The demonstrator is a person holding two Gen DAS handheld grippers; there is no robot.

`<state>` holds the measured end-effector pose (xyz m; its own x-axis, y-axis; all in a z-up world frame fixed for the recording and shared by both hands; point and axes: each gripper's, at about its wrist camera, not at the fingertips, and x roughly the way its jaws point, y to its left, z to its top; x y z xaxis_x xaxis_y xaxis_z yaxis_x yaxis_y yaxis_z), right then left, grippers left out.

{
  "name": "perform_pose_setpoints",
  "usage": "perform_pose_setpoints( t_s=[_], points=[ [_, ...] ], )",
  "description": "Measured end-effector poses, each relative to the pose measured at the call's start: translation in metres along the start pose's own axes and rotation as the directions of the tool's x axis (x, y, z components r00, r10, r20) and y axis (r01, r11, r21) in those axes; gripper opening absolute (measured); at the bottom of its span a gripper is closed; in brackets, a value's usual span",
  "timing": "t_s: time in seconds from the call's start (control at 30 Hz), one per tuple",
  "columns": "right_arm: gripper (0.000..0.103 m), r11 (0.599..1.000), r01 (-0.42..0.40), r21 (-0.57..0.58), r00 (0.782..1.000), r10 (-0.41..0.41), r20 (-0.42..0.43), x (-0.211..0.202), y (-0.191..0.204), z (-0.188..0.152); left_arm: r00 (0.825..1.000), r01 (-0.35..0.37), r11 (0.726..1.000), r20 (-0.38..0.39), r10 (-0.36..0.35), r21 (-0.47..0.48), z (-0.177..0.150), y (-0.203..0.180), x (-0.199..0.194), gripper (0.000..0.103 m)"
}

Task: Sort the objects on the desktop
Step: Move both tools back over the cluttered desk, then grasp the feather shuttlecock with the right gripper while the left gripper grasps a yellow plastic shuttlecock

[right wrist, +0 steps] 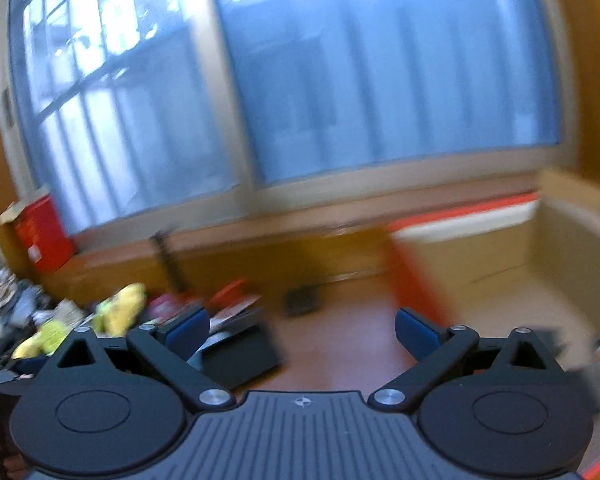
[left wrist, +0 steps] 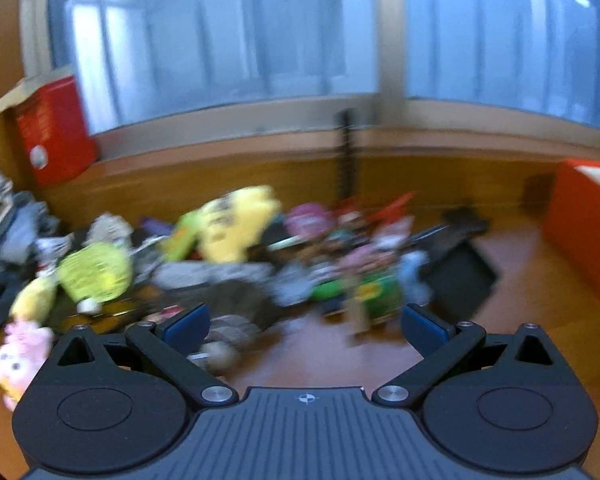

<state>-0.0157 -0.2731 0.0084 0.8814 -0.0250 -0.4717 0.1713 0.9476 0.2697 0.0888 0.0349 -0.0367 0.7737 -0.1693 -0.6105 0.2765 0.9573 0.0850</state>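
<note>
Left hand-held gripper (left wrist: 306, 326) wide, empty; right hand-held gripper (right wrist: 302, 326) wide, empty too. Toy pile (left wrist: 228, 248) ahead-left of left one on counter (left wrist: 320, 352); orange box (right wrist: 480, 272) ahead-right of right one. Risk: frames v. blurry, I may snag several toys or miss.

Large blue-tinted windows (left wrist: 228, 40) with pale beige frames filled the far wall, letting in bright daylight. Below them ran a pale sill (left wrist: 240, 128) and yellow-brown wood panelling (left wrist: 220, 184). The orange-brown wooden bench (right wrist: 340, 328) looked blurred.
</note>
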Motion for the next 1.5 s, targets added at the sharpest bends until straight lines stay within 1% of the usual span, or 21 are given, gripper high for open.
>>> perform_pose_setpoints(
  t_s=[0.07, 0.17, 0.27, 0.33, 0.43, 0.5, 0.6, 0.7, 0.77, 1.0, 1.03, 1.1, 1.17, 1.27, 1.33, 1.37, 1.4, 1.43, 1.5],
  points=[
    [0.097, 1.000, -0.031, -0.005, 0.998, 0.031, -0.051, 0.020, 0.033, -0.010, 1.000, -0.007, 1.000, -0.011, 0.007, -0.014, -0.003, 0.029, 0.006, 0.103],
    [0.092, 0.997, -0.070, -0.017, 0.989, 0.067, -0.129, 0.049, 0.078, -0.027, 1.000, -0.025, 0.999, -0.017, 0.025, -0.027, -0.009, 0.069, 0.012, 0.103],
    [0.088, 0.991, -0.133, -0.014, 0.968, 0.127, -0.217, 0.076, 0.121, -0.044, 0.998, -0.054, 0.998, -0.022, 0.054, -0.038, -0.013, 0.100, 0.016, 0.103],
    [0.084, 0.984, -0.176, -0.021, 0.948, 0.164, -0.274, 0.091, 0.148, -0.053, 0.997, -0.067, 0.997, -0.026, 0.066, -0.048, -0.013, 0.116, 0.021, 0.103],
    [0.080, 0.973, -0.219, -0.065, 0.927, 0.187, -0.325, 0.114, 0.189, -0.063, 0.996, -0.084, 0.995, -0.022, 0.083, -0.060, -0.010, 0.134, 0.030, 0.103],
    [0.076, 0.969, -0.230, -0.087, 0.918, 0.187, -0.350, 0.128, 0.209, -0.065, 0.995, -0.098, 0.993, -0.010, 0.097, -0.065, -0.005, 0.144, 0.039, 0.103],
    [0.070, 0.968, -0.236, -0.082, 0.903, 0.187, -0.387, 0.150, 0.228, -0.068, 0.994, -0.111, 0.991, -0.001, 0.112, -0.079, 0.002, 0.154, 0.053, 0.103],
    [0.065, 0.974, -0.209, -0.088, 0.896, 0.155, -0.417, 0.170, 0.242, -0.072, 0.993, -0.114, 0.989, 0.000, 0.114, -0.093, 0.010, 0.163, 0.071, 0.103],
    [0.063, 0.975, -0.201, -0.097, 0.891, 0.141, -0.431, 0.181, 0.248, -0.076, 0.993, -0.116, 0.989, 0.002, 0.117, -0.092, 0.014, 0.167, 0.083, 0.103],
    [0.063, 0.972, -0.206, -0.117, 0.880, 0.131, -0.457, 0.195, 0.251, -0.080, 0.995, -0.099, 0.993, -0.015, 0.098, -0.058, 0.019, 0.169, 0.118, 0.101],
    [0.063, 0.972, -0.206, -0.116, 0.878, 0.132, -0.460, 0.197, 0.251, -0.081, 0.995, -0.097, 0.994, -0.021, 0.096, -0.048, 0.019, 0.168, 0.122, 0.098],
    [0.062, 0.971, -0.208, -0.116, 0.878, 0.133, -0.460, 0.201, 0.251, -0.082, 0.996, -0.085, 0.996, -0.041, 0.083, -0.034, 0.017, 0.166, 0.129, 0.088],
    [0.062, 0.970, -0.210, -0.120, 0.879, 0.134, -0.458, 0.203, 0.251, -0.082, 0.996, -0.072, 0.997, -0.062, 0.071, -0.027, 0.014, 0.166, 0.135, 0.066],
    [0.061, 0.968, -0.213, -0.134, 0.883, 0.132, -0.451, 0.207, 0.253, -0.083, 0.996, -0.066, 0.997, -0.068, 0.063, -0.039, 0.013, 0.168, 0.138, 0.061],
    [0.058, 0.967, -0.215, -0.136, 0.886, 0.134, -0.444, 0.207, 0.252, -0.083, 0.997, -0.055, 0.997, -0.062, 0.052, -0.053, 0.013, 0.171, 0.136, 0.059],
    [0.048, 0.967, -0.222, -0.128, 0.886, 0.145, -0.441, 0.206, 0.251, -0.082, 0.997, -0.051, 0.997, -0.058, 0.047, -0.063, 0.012, 0.173, 0.134, 0.058],
    [0.042, 0.966, -0.229, -0.120, 0.884, 0.154, -0.441, 0.206, 0.251, -0.082, 0.997, -0.048, 0.996, -0.055, 0.045, -0.070, 0.012, 0.173, 0.132, 0.057],
    [0.042, 0.966, -0.231, -0.113, 0.882, 0.159, -0.444, 0.206, 0.250, -0.081, 0.998, -0.047, 0.996, -0.051, 0.043, -0.073, 0.013, 0.174, 0.129, 0.056],
    [0.041, 0.969, -0.226, -0.102, 0.884, 0.160, -0.440, 0.204, 0.248, -0.081, 0.999, -0.040, 0.996, -0.037, 0.037, -0.077, 0.013, 0.174, 0.122, 0.054]
  ],
)
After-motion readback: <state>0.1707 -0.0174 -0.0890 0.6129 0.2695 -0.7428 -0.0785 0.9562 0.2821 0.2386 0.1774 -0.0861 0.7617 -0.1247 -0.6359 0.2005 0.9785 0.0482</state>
